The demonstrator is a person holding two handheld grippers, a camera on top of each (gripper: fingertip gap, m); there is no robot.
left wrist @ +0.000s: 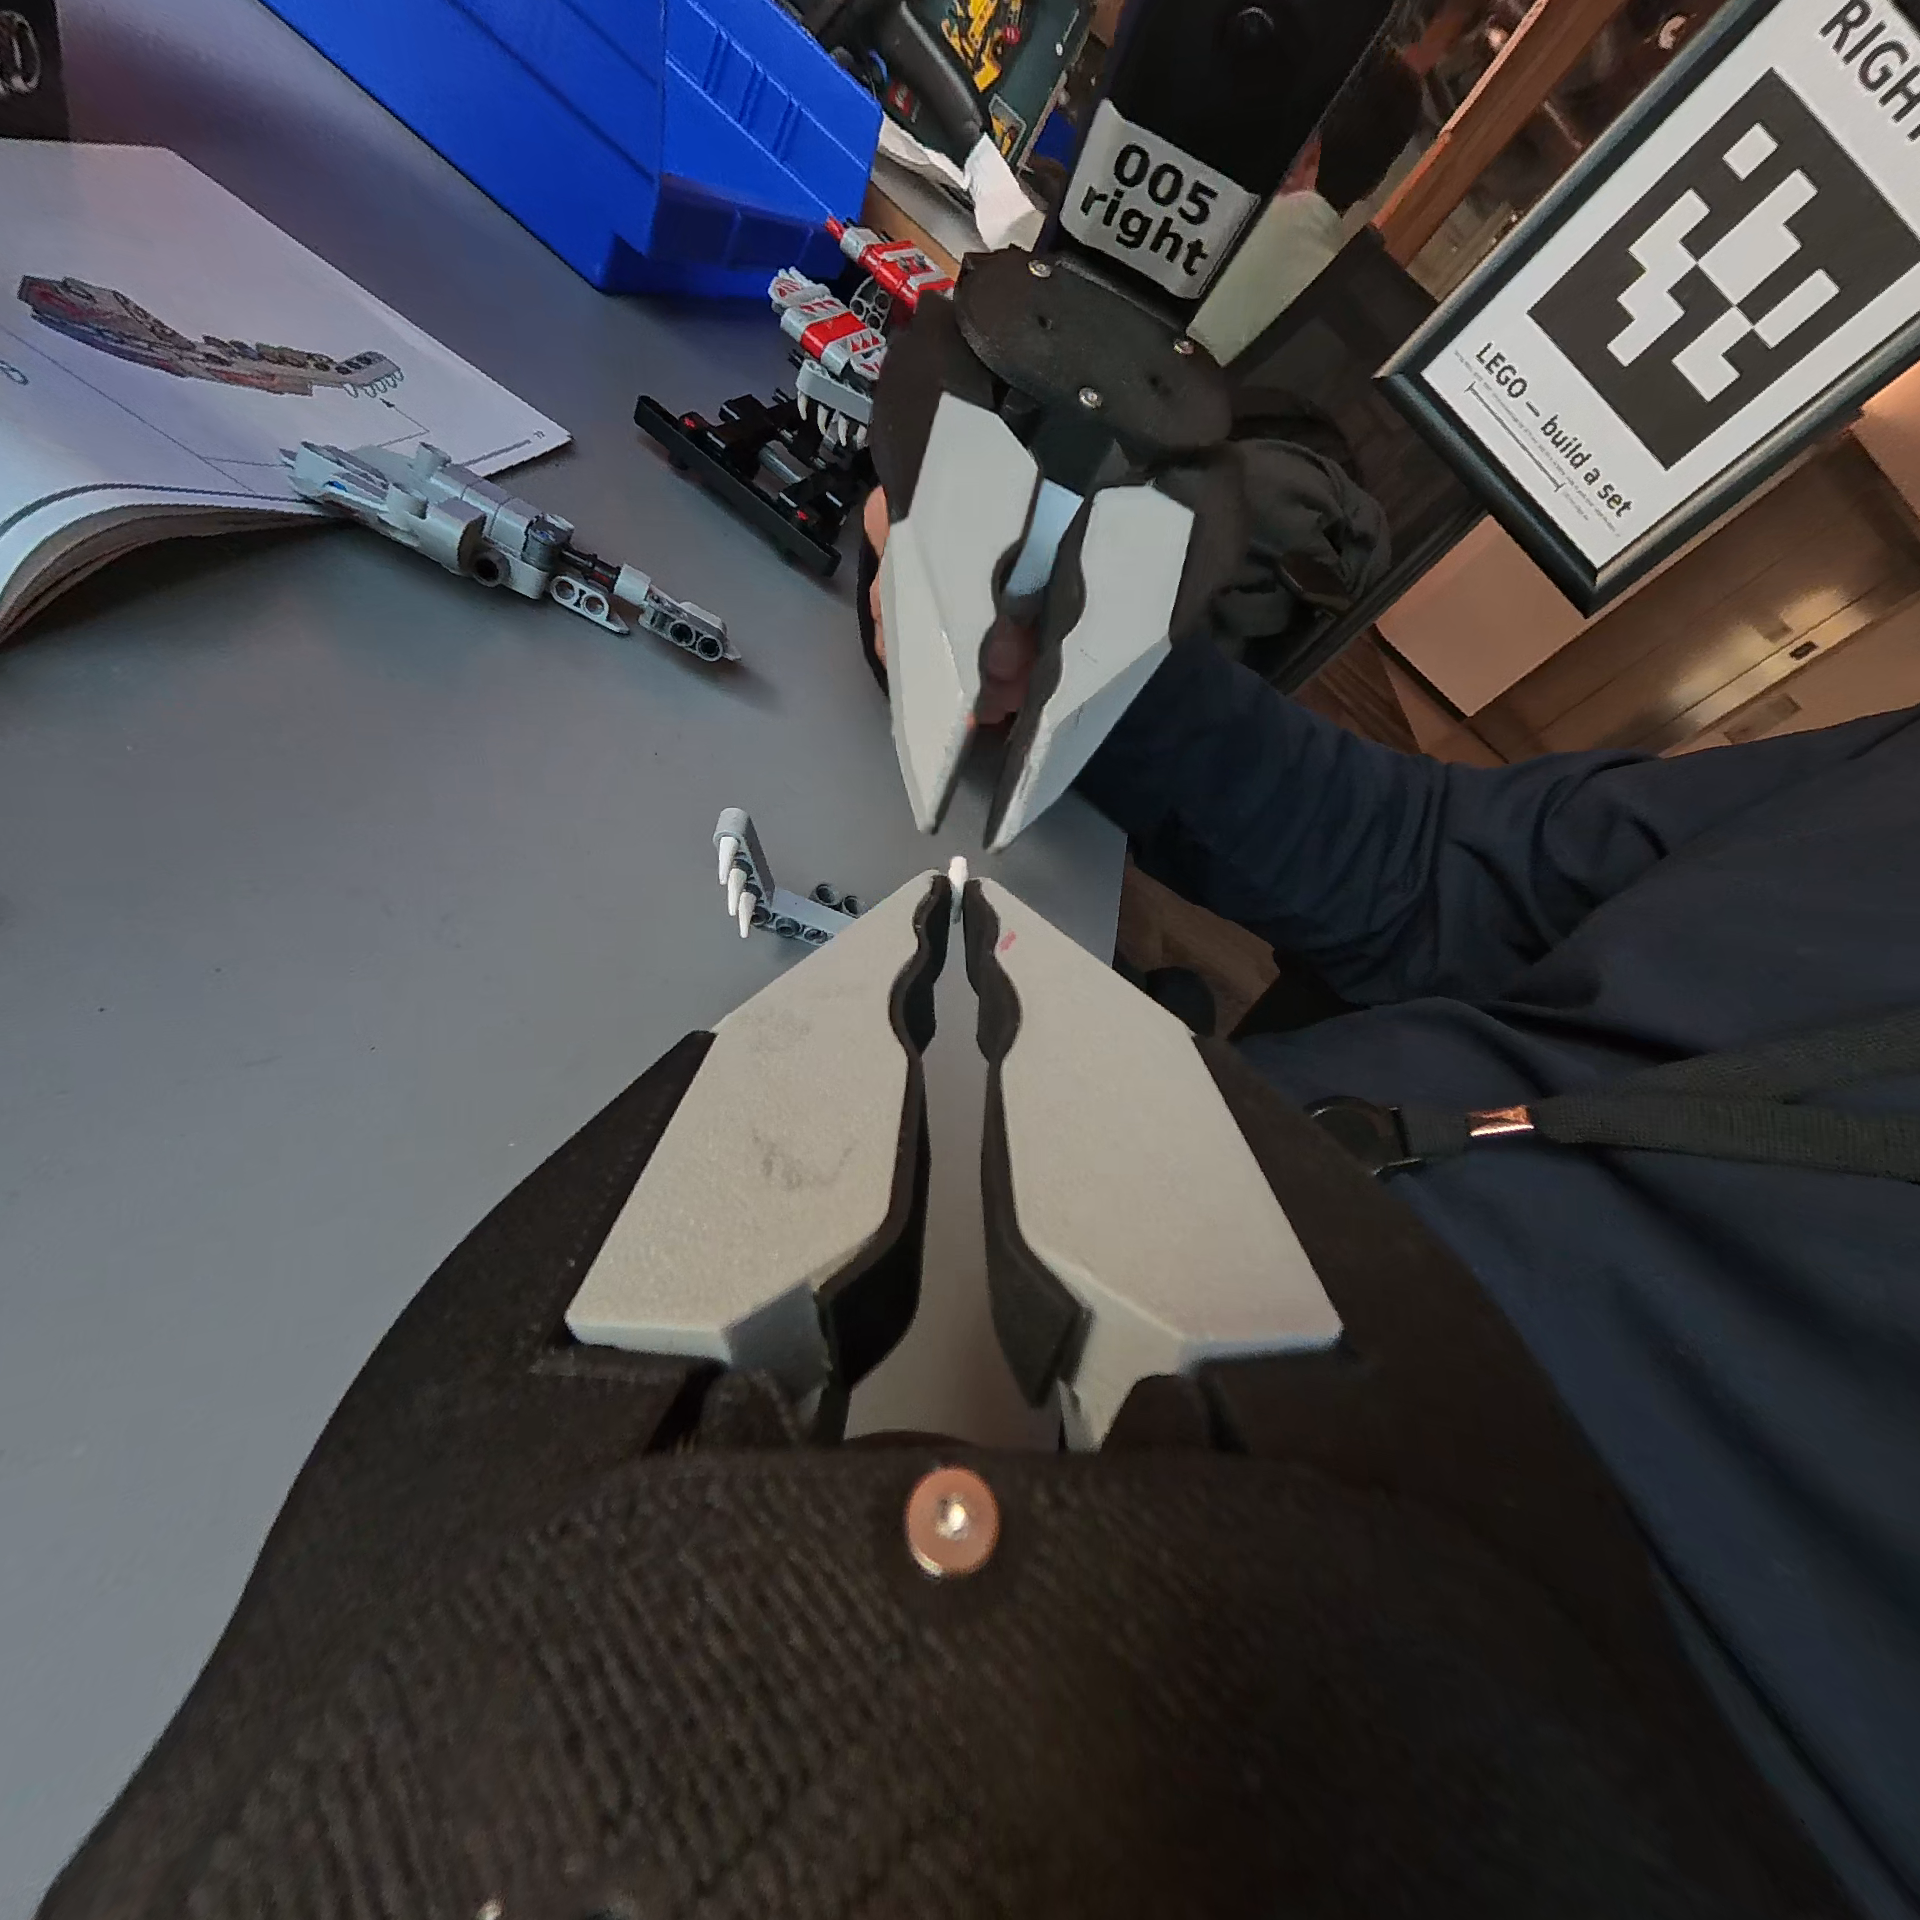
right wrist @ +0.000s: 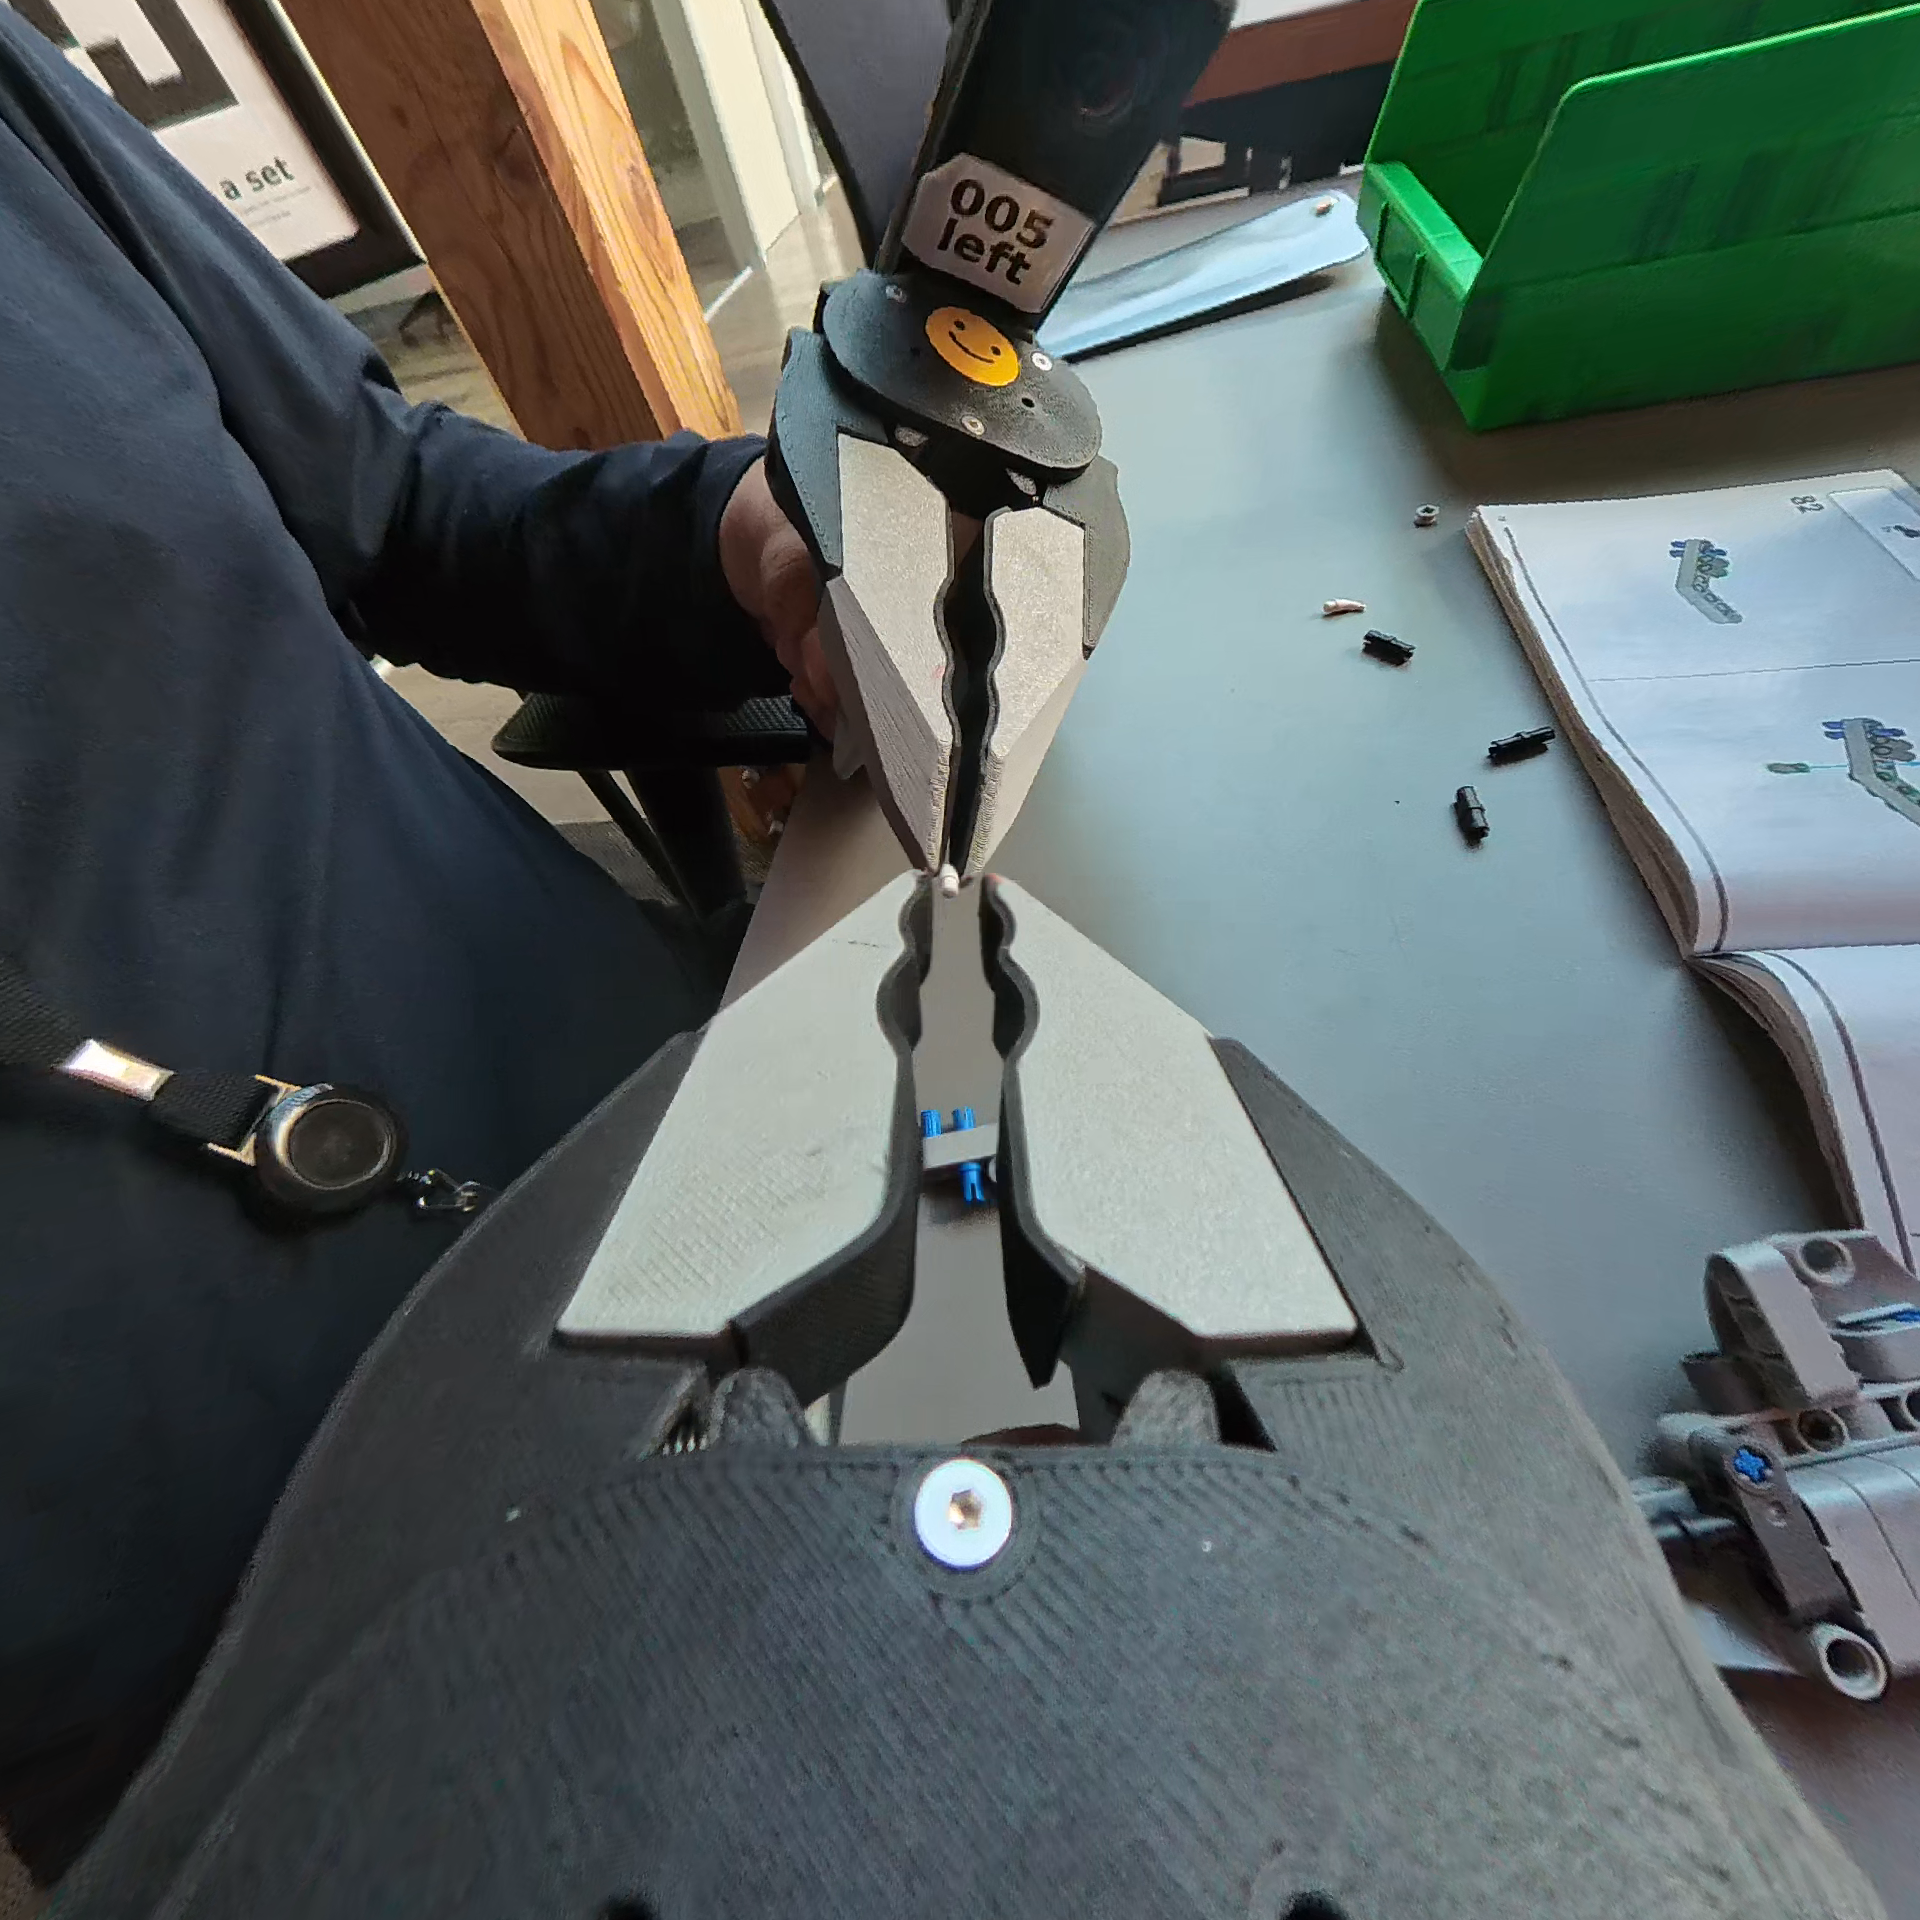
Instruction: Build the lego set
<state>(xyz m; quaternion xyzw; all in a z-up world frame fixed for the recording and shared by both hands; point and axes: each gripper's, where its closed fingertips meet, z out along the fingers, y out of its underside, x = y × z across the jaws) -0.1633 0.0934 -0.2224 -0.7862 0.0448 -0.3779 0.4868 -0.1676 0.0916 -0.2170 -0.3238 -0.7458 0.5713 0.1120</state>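
Observation:
My left gripper point(left wrist: 954, 891) is shut on a small white tooth piece point(left wrist: 957, 871), which pokes out past its tips. In the right wrist view the left gripper point(right wrist: 948, 864) comes down from above with the same tooth point(right wrist: 948, 884) at its tips. My right gripper point(right wrist: 951, 894) is slightly open, tip to tip with the left one, its jaws either side of the tooth without clamping it. It also shows in the left wrist view point(left wrist: 964, 834). A grey jaw piece with white teeth point(left wrist: 764, 883) lies on the table just left of the tips.
On the grey table point(left wrist: 312, 935) lie an open instruction booklet point(left wrist: 156, 364), a grey assembly point(left wrist: 488, 530), a red, grey and black model point(left wrist: 800, 416) and a blue bin point(left wrist: 623, 125). The right wrist view shows a green bin point(right wrist: 1662, 208), loose black pins point(right wrist: 1470, 810) and a person's dark sleeve point(right wrist: 468, 540). The tips of both grippers are at nearly the same place.

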